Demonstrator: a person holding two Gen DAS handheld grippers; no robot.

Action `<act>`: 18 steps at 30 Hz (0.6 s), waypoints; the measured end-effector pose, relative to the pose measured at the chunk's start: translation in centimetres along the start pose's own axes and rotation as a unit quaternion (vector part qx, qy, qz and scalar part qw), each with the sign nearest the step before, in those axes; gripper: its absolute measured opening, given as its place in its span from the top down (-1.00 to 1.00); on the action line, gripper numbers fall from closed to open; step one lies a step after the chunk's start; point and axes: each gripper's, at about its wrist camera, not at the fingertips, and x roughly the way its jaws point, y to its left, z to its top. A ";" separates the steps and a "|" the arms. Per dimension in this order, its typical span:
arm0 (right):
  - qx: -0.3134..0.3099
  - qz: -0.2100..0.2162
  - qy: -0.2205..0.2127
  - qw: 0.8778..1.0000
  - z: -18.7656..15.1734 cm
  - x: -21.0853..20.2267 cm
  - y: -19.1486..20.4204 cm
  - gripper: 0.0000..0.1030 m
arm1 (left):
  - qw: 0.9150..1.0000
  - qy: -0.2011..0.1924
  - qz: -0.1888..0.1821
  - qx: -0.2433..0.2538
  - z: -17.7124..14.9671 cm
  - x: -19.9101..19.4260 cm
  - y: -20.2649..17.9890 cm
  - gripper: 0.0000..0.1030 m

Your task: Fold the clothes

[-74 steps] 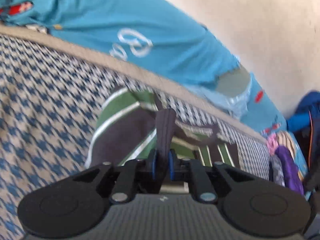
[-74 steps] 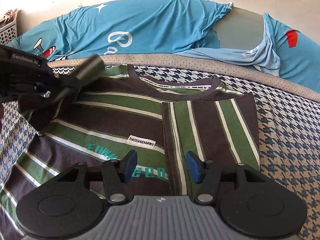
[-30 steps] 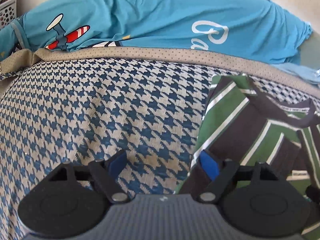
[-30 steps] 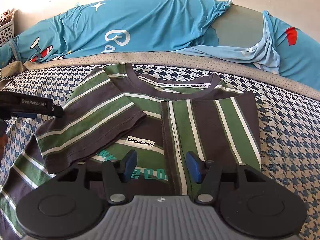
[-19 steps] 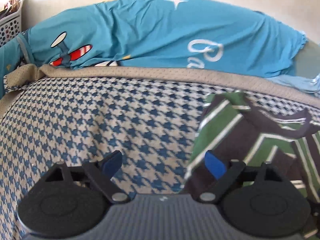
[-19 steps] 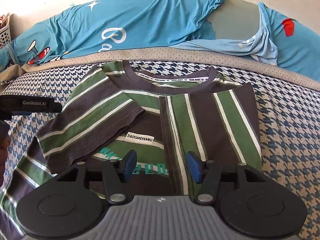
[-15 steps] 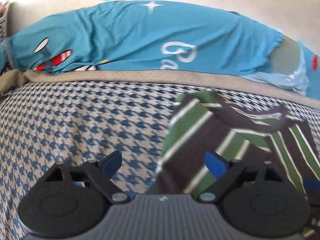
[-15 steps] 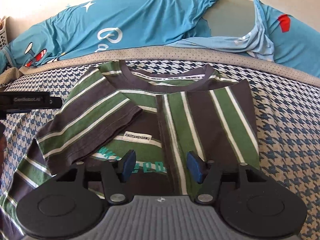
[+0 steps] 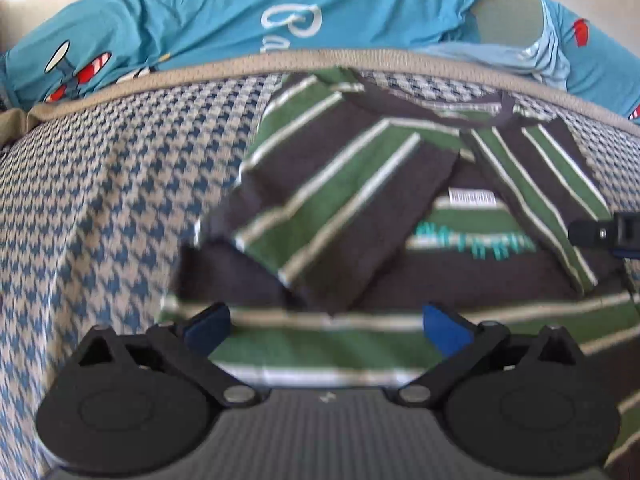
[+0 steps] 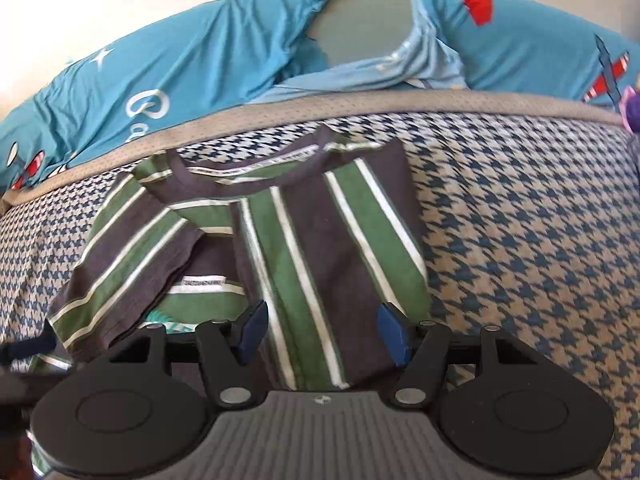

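Left wrist view shows the striped T-shirt (image 9: pixel 384 216) lying on the houndstooth bedspread (image 9: pixel 100 200), collar toward the far edge, with both sleeves already turned in over the chest. My left gripper (image 9: pixel 324 322) has just been opening and now stands wide with nothing between its blue pads — it hovers above the shirt's left side, near the hem end. In the right wrist view my right gripper (image 10: pixel 322 334) has its jaws parted about halfway, also with nothing gripped, above the folded right panel.

I judge the next step is the left side fold. To do it well I would pinch the outer edge through both layers, lift only enough to clear the cloth, and lay it parallel to the right panel — keeping the sleeve (image 9: pixel 332 208) from sliding out. The right gripper could pin the middle while I carry it over.
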 end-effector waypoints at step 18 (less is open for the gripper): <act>-0.055 -0.016 0.050 0.997 -2.5 0.5 1.1 -0.48 | 0.999 0.018 0.029 -0.011 -3.9 -2.1 -1.2 -1.00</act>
